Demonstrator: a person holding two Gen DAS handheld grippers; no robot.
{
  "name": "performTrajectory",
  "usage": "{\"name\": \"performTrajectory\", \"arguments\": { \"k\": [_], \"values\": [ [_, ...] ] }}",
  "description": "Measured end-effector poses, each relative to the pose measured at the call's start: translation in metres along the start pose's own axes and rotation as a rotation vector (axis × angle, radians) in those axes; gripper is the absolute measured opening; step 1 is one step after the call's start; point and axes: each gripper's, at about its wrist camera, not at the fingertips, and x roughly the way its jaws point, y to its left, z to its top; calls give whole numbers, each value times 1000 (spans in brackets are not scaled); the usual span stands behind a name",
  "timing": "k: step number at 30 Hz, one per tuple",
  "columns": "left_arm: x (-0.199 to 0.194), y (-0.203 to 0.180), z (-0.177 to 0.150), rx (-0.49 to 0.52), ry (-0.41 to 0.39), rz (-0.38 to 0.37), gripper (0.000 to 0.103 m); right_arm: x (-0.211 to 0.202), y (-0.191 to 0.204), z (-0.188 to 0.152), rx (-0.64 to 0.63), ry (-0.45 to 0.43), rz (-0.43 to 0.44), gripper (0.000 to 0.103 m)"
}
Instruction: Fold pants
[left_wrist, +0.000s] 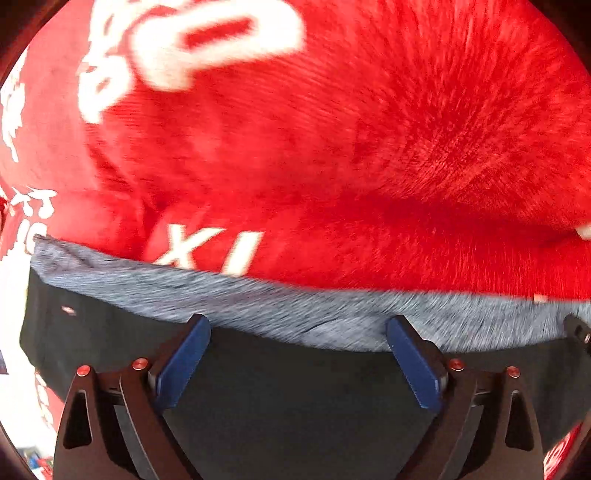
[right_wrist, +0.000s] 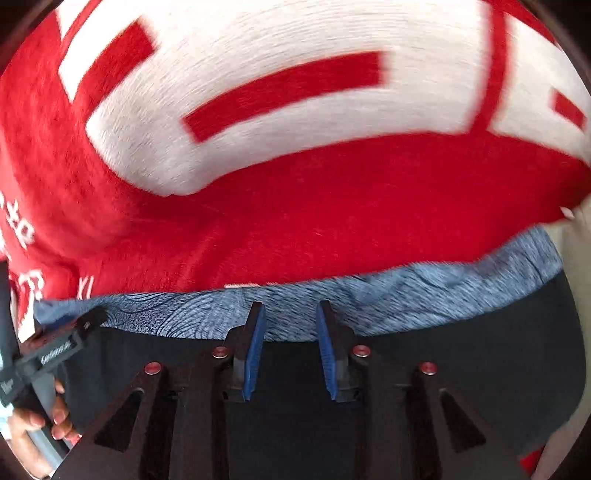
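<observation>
The pants lie flat on a red cloth; they are dark with a mottled blue-grey waistband, also seen in the right wrist view. My left gripper is open wide, its blue pads over the dark fabric just short of the waistband, holding nothing. My right gripper is open with a narrower gap, its tips at the waistband edge, with no cloth between the pads. The left gripper's body and the hand holding it show at the lower left of the right wrist view.
The red fleece cloth with large white lettering covers the surface beyond the waistband. A pale surface shows past the cloth's right edge.
</observation>
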Motion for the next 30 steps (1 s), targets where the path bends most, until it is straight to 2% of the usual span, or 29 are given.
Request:
{"name": "performTrajectory", "arguments": {
  "k": [3, 7, 10, 13, 15, 17, 19, 22, 24, 26, 28, 30],
  "values": [
    [-20, 24, -18, 37, -20, 38, 98, -16, 4, -17, -12, 14, -26, 37],
    [-24, 75, -26, 11, -31, 93, 98, -31, 44, -52, -37, 32, 33, 45],
    [-1, 121, -18, -32, -21, 166, 98, -23, 91, -82, -95, 47, 76, 59],
    [37, 163, -10, -67, 26, 242, 98, -2, 107, -103, -84, 85, 65, 61],
    [55, 189, -16, -127, 27, 190, 100, -1, 114, -113, -112, 4, 27, 64],
    [56, 211, -3, -153, 25, 168, 100, 2, 125, -120, -180, -15, -24, 65],
    [51, 236, 9, -145, 3, 212, 100, 8, 134, -123, -207, -22, -52, 67],
    [36, 267, 13, -119, 0, 151, 100, 20, 151, -120, -193, -22, -69, 73],
    [24, 283, 13, -73, -30, 159, 100, 32, 147, -122, -189, -17, -91, 76],
    [20, 301, 17, -67, -50, 176, 100, 49, 168, -120, -200, -11, -124, 78],
    [21, 326, 23, -120, -51, 127, 100, 56, 185, -125, -204, -6, -156, 78],
    [25, 350, 29, -163, -35, 15, 100, 58, 189, -123, -188, 4, -162, 78]
  ]
}}
